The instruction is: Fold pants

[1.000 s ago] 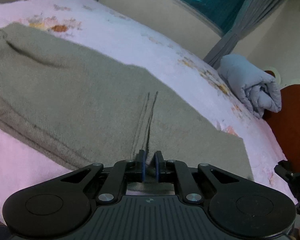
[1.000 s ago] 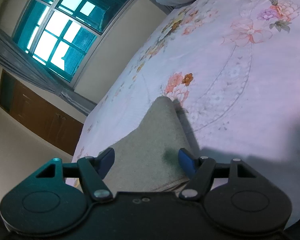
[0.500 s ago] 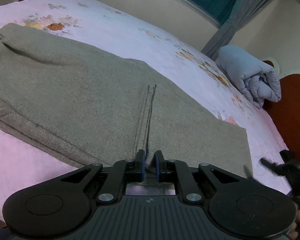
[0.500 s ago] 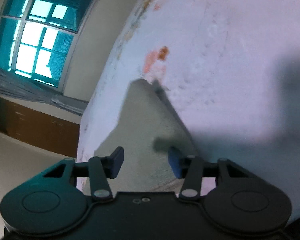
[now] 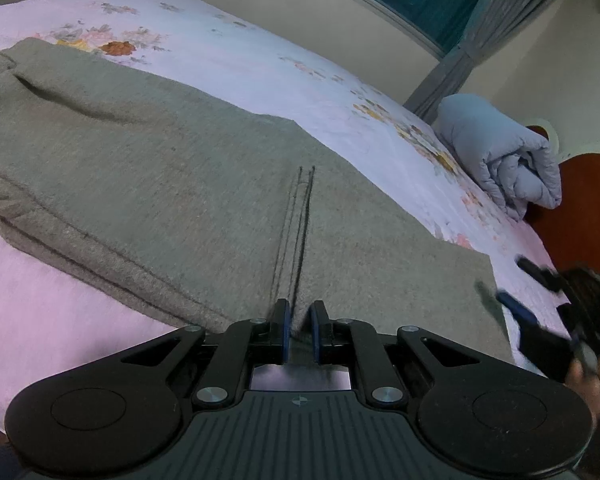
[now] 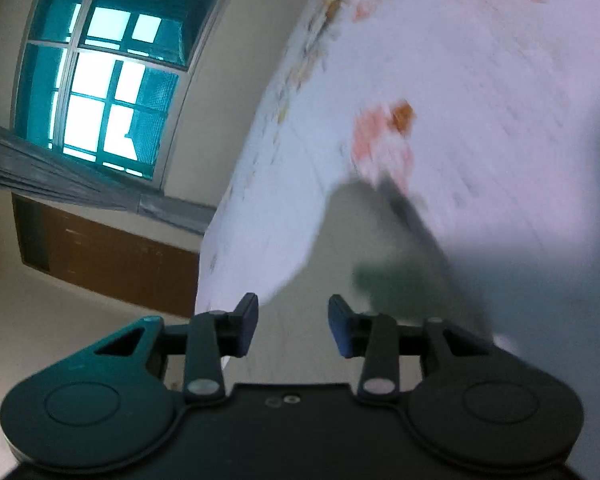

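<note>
the grey sweatpants (image 5: 172, 184) lie flat across the near side of a bed covered by a pale floral bedsheet (image 5: 260, 68), stretching from the far left of the left wrist view to a squared-off end at the near right. the fabric looks doubled, with a layered edge running along its near side. two thin dark drawstrings (image 5: 300, 224) run in a nearly straight line over the cloth from its middle toward the near edge.

the left gripper (image 5: 299, 330) sits at that near edge with its blue pads drawn close together, pinching a small ridge of the sweatpants fabric just where the drawstrings end.

the right gripper (image 6: 293, 324) is at the right-hand end of the pants. in the left wrist view it shows as a blurred dark shape at the right edge of the frame, with a hand (image 5: 592, 376) behind it, one blue finger reaching over the corner of the cloth. in its own view, which is blurred and rolled to one side, its jaws are closing, with a gap between the pads; grey fabric lies in that gap and beyond it, but the pads are not yet pressing on it.

a rolled light-blue quilt (image 5: 500, 160) rests at the far right of the bed against a reddish-brown headboard (image 5: 580, 208). a window (image 6: 100, 92) with teal screens and grey curtains (image 5: 480, 28) stands past the far side of the bed, and a brown wooden cabinet (image 6: 104, 252) stands beside the window along the same wall.
</note>
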A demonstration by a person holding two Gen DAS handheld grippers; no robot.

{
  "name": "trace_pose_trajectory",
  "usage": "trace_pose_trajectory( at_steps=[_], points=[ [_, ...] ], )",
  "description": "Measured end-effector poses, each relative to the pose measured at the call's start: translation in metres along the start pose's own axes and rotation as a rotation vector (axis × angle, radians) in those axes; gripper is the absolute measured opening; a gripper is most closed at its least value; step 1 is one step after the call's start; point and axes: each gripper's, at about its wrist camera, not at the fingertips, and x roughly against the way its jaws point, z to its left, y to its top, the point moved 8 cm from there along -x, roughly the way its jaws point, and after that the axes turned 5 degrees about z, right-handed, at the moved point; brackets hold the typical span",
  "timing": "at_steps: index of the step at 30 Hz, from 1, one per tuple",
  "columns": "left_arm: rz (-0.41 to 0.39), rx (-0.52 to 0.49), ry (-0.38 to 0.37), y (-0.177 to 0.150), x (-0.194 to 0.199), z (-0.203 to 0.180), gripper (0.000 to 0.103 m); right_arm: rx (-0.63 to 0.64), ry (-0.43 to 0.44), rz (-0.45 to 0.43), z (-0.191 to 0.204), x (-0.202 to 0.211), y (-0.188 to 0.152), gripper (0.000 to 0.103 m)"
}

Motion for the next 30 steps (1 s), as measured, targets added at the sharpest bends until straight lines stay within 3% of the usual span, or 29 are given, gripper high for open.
trace_pose_trajectory(
  at_steps=[3, 4, 7, 9, 10, 13, 14, 15, 16, 17, 18, 19, 21, 23, 30],
  points=[
    [0.009, 0.004, -0.008, 0.0, -0.001, 0.001, 0.011, -0.073, -0.065, 0.024, -0.023, -0.031, 0.016, 0.023],
    [0.012, 0.008, -0.008, 0.001, -0.002, 0.001, 0.011, -0.128, -0.114, 0.046, -0.042, -0.041, 0.018, 0.0],
    [0.022, 0.019, -0.017, 0.002, -0.004, 0.003, 0.011, -0.196, -0.081, 0.048, -0.052, -0.034, 0.017, 0.0],
    [0.018, 0.014, -0.025, 0.002, -0.004, 0.004, 0.011, -0.139, -0.035, -0.012, -0.036, -0.01, 0.017, 0.024],
    [0.017, 0.012, -0.027, 0.002, -0.005, 0.004, 0.012, -0.13, 0.011, -0.032, -0.03, 0.002, 0.011, 0.029],
    [0.01, 0.002, -0.033, 0.003, -0.005, 0.004, 0.013, -0.119, 0.037, 0.021, -0.037, 0.014, -0.017, 0.031],
    [0.01, 0.002, -0.036, 0.003, -0.004, 0.004, 0.014, -0.094, -0.036, 0.033, -0.048, 0.012, -0.024, 0.018],
    [0.014, 0.006, -0.039, 0.005, -0.003, 0.003, 0.015, -0.117, -0.057, 0.039, -0.056, 0.01, -0.023, 0.014],
    [0.017, 0.005, -0.034, 0.007, -0.001, 0.003, 0.027, -0.161, -0.045, 0.028, -0.056, 0.014, -0.02, 0.018],
    [0.009, -0.005, -0.015, 0.01, 0.003, 0.003, 0.056, -0.151, -0.054, 0.006, -0.049, 0.018, -0.015, 0.034],
    [-0.018, -0.025, -0.009, 0.015, 0.011, 0.002, 0.07, -0.1, -0.059, -0.032, -0.037, 0.026, -0.012, 0.037],
    [-0.046, -0.045, 0.02, 0.018, 0.018, 0.001, 0.1, -0.039, -0.048, -0.055, -0.021, 0.033, -0.012, 0.039],
    [-0.095, -0.109, 0.076, 0.026, 0.031, -0.005, 0.103, 0.028, -0.011, -0.039, 0.003, 0.034, -0.017, 0.047],
    [-0.098, -0.143, 0.095, 0.032, 0.038, -0.008, 0.103, 0.099, -0.018, -0.04, 0.019, 0.037, -0.022, 0.073],
    [-0.139, -0.156, 0.124, 0.042, 0.067, 0.009, 0.103, 0.221, -0.036, -0.049, 0.049, 0.044, -0.043, 0.078]
  ],
)
